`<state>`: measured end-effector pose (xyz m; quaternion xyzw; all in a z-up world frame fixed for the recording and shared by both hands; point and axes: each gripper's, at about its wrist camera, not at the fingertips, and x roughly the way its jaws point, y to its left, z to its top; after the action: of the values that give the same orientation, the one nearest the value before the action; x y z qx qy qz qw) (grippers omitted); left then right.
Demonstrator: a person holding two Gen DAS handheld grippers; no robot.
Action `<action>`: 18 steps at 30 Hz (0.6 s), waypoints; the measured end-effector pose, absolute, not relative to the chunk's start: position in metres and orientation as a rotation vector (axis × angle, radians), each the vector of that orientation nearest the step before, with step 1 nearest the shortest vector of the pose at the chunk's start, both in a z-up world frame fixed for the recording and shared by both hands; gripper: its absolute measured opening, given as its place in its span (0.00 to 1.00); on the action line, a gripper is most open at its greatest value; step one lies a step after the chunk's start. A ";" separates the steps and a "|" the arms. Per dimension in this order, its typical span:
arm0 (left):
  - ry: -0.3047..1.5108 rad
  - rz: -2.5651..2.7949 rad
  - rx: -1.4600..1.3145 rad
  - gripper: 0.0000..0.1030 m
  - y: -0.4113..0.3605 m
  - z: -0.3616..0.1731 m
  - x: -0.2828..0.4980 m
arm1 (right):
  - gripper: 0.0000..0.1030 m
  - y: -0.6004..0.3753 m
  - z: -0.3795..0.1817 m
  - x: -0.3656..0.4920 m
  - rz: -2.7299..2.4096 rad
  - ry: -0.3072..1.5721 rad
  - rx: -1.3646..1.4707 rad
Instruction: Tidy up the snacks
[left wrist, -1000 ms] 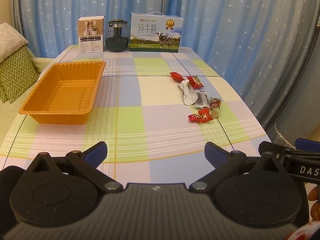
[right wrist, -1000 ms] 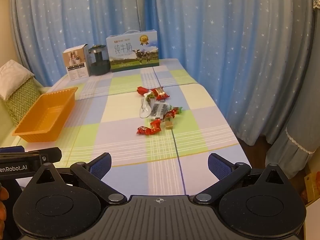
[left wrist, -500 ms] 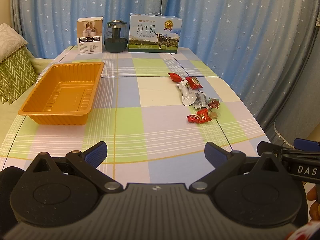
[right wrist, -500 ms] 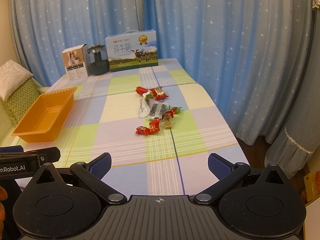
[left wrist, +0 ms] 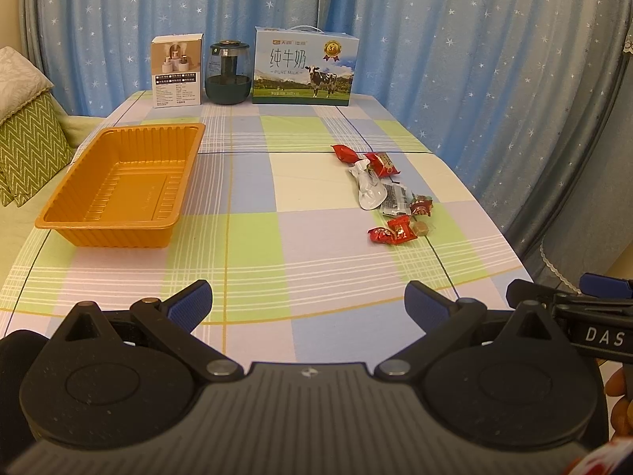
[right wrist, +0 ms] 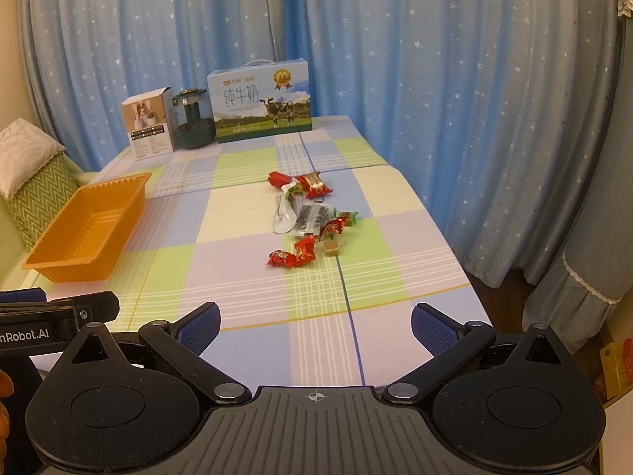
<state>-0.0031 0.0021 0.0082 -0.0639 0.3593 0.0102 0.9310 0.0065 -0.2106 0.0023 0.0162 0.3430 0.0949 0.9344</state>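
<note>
snacks (right wrist: 308,217) far ahead of right claw (right wrist: 315,328) | both claws wide apart, empty

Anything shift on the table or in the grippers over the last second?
Almost nothing. Both views drifted slightly. The left gripper and right gripper stay open and empty; the snacks stay scattered, and the orange tray stays empty.

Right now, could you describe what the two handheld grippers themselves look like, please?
Both look alike: the left gripper and the right gripper each have a dark grey ribbed body with a small crosshair mark, two round black discs, black linkage arms with silver pivot pins, and blue textured finger pads. From the side, white lettering shows, "DAS" on the right one and "nRobot.AI" on the left. No cables or sleeves are visible.
</note>
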 end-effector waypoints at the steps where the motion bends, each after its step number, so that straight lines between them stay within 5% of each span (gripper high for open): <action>1: 0.735 0.021 -0.131 1.00 0.002 0.009 -0.003 | 0.99 -0.211 0.002 0.006 0.194 0.701 0.033; 18: 0.734 0.016 -0.131 1.00 0.000 0.011 -0.003 | 0.99 -0.210 0.002 0.008 0.190 0.702 0.031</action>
<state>-0.0030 -0.0003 0.0106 -0.0640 0.3584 0.0076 0.9314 0.0078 -0.2101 0.0022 0.0152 0.3431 0.0930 0.9346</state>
